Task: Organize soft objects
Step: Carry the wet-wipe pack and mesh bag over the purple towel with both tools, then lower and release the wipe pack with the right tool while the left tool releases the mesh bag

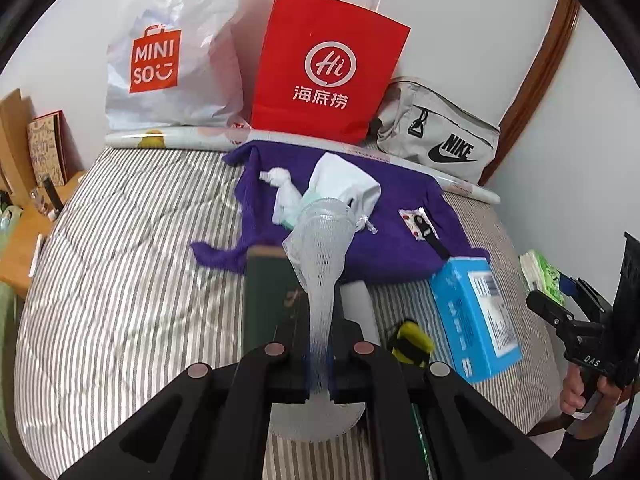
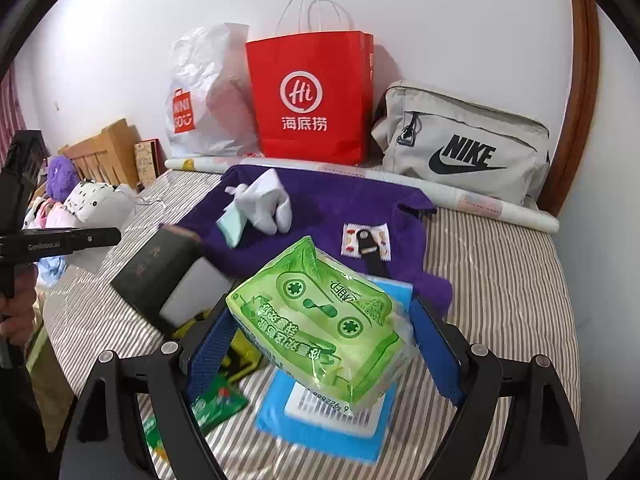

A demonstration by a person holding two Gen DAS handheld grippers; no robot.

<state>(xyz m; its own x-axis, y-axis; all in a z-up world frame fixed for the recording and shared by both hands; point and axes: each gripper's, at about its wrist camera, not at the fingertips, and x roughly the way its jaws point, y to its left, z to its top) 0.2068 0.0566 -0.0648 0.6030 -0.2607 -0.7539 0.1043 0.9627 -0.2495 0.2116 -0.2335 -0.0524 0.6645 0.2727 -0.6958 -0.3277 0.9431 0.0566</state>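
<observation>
Striped bedding (image 2: 500,280) forms the work surface, backed by a white wall with a red paper bag (image 2: 312,96), a white plastic bag (image 1: 172,56) and a grey pouch (image 2: 464,144) lined along it.

My left gripper (image 1: 318,344) is pressed together on a white foam net sleeve (image 1: 320,264). The sleeve runs out from between my fingers; its long axis follows my pointing line toward the wall, and its flared open mouth sits at the far end, above a purple cloth (image 1: 400,216) spread on the bedding. A short length fans out behind the pinch point.

My right gripper (image 2: 320,344) stands wide, its blue pads (image 2: 208,356) bearing on the two short ends of a green tissue pack (image 2: 320,320). The pack is off the bedding, above a blue box (image 2: 280,420). Its long axis lies crosswise between my fingers, printed face upward and tilted, the left end slightly higher.

White folded cloths (image 2: 268,200) rest on the purple cloth, well ahead of both grippers.
</observation>
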